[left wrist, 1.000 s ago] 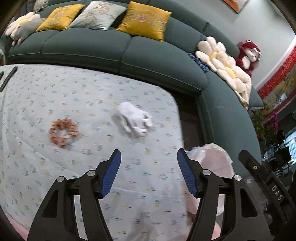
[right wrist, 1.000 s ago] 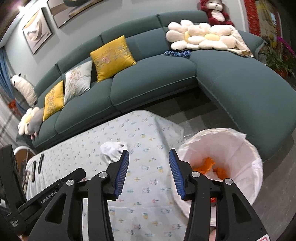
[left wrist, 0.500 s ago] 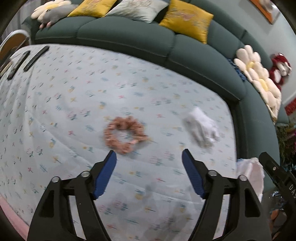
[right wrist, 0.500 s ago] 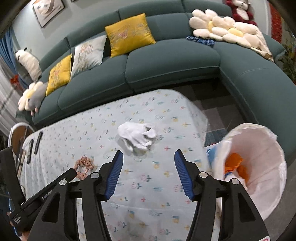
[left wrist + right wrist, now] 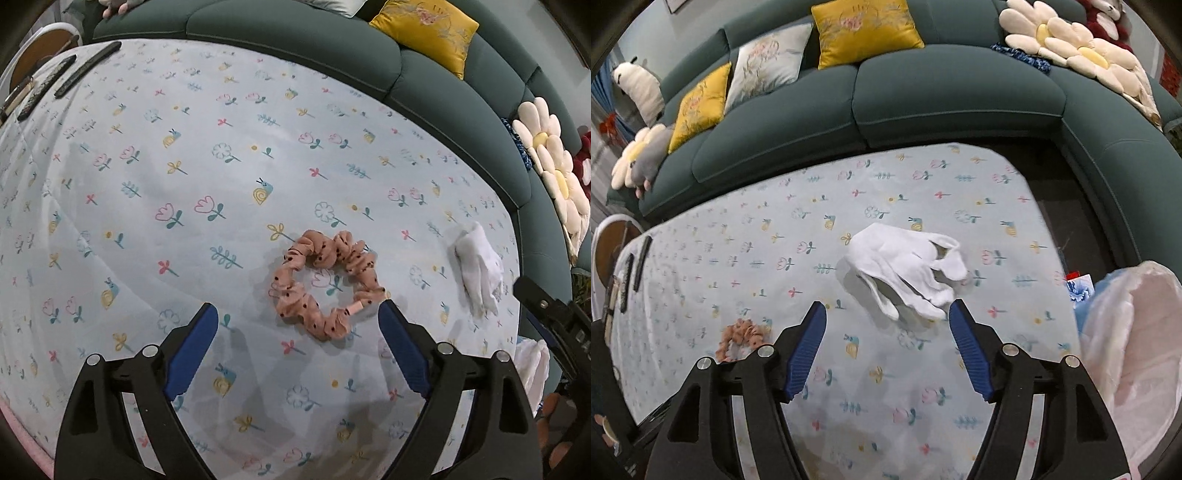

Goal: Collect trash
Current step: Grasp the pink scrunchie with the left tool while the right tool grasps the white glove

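Note:
A pink dotted scrunchie [image 5: 327, 284] lies on the flowered tablecloth [image 5: 184, 184]. My left gripper [image 5: 297, 325] hovers just above and before it, jaws opening, nothing pressed between the blue pads. A crumpled white glove [image 5: 905, 269] rests further right on the cloth, seen small in the left wrist view as the glove [image 5: 478, 269]. My right gripper [image 5: 886, 321] hangs just short of the glove, jaws opening and empty. The scrunchie [image 5: 740, 338] shows at the lower left in the right wrist view.
A bin lined with a pale plastic bag [image 5: 1134, 343] stands past the table's right end. A teal sofa [image 5: 942, 99] with cushions runs behind the table. Dark remotes [image 5: 86, 68] lie at the far left edge, beside a round stool [image 5: 613, 240].
Both grippers have dropped toward the table and swung left, away from the bin. Their jaws have spread wider. The scrunchie and the glove now look larger and closer.

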The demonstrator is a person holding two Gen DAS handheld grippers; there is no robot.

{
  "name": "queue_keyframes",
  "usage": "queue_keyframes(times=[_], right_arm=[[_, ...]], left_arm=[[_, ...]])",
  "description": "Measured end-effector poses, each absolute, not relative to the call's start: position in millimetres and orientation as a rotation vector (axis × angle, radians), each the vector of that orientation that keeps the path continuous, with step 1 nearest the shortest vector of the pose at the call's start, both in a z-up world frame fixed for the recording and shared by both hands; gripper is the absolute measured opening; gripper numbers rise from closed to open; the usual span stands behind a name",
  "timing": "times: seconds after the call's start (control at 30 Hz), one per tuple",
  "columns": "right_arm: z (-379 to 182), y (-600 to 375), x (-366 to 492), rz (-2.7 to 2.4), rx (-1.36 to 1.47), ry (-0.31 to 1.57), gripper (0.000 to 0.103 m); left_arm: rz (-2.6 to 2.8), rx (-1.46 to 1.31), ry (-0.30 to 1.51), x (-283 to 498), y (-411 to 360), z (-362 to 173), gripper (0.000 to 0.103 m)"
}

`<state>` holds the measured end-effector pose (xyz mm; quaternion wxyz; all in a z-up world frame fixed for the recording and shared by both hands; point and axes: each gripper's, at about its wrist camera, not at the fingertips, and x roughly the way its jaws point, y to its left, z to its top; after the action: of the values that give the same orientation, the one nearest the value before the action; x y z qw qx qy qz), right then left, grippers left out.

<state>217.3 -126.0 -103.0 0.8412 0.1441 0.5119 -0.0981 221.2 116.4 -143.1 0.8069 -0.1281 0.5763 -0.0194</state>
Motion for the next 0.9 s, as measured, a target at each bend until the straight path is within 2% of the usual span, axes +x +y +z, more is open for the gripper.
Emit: queue_keyframes(times=[0.13, 0.2, 0.27, 0.33, 0.43, 0.5, 0.53, 0.6, 0.63, 0.67, 0.7, 0.77, 0.9], right_arm=[[-116, -125, 234, -0.218, 0.308, 1.1, 0.066], [-121, -126, 241, -0.218, 0.305, 1.107, 0.066], [-126, -124, 248, -0.221, 0.289, 1.117, 0.066], [-132, -125, 252, -0.231, 0.28, 1.127, 0.066], [-144, -134, 255, -0.26, 0.31, 1.15, 0.066], [-151, -144, 253, -0.273, 0.365, 1.165, 0.066], [-155, -149, 251, -0.277, 0.394, 1.171, 0.065], [-158, -156, 245, -0.287, 0.426, 1.161, 0.05], [-158, -157, 243, -0.289, 0.42, 1.16, 0.047], [-157, -158, 242, -0.289, 0.412, 1.162, 0.038], [-156, -158, 240, -0.28, 0.401, 1.167, 0.024], [-154, -162, 236, -0.256, 0.419, 1.177, 0.011], [-141, -166, 221, -0.245, 0.427, 1.147, 0.01]], left_arm=[[-0.039, -0.288, 1.26, 231, 113, -152, 0.081], [-0.048, -0.301, 1.274, 235, 111, -155, 0.072], [-0.037, -0.298, 1.277, 237, 109, -157, 0.07], [-0.055, -0.299, 1.274, 239, 105, -156, 0.062], [-0.093, -0.29, 1.274, 240, 98, -156, 0.043], [-0.133, -0.307, 1.288, 241, 95, -158, 0.012], [-0.144, -0.315, 1.301, 242, 93, -160, 0.011], [-0.148, -0.317, 1.293, 244, 90, -160, 0.009], [-0.154, -0.312, 1.295, 243, 88, -160, 0.008], [-0.156, -0.306, 1.296, 242, 86, -160, 0.008], [-0.159, -0.303, 1.294, 241, 84, -159, 0.007], [-0.159, -0.301, 1.288, 241, 80, -156, 0.007], [-0.172, -0.289, 1.272, 238, 67, -145, 0.007]])
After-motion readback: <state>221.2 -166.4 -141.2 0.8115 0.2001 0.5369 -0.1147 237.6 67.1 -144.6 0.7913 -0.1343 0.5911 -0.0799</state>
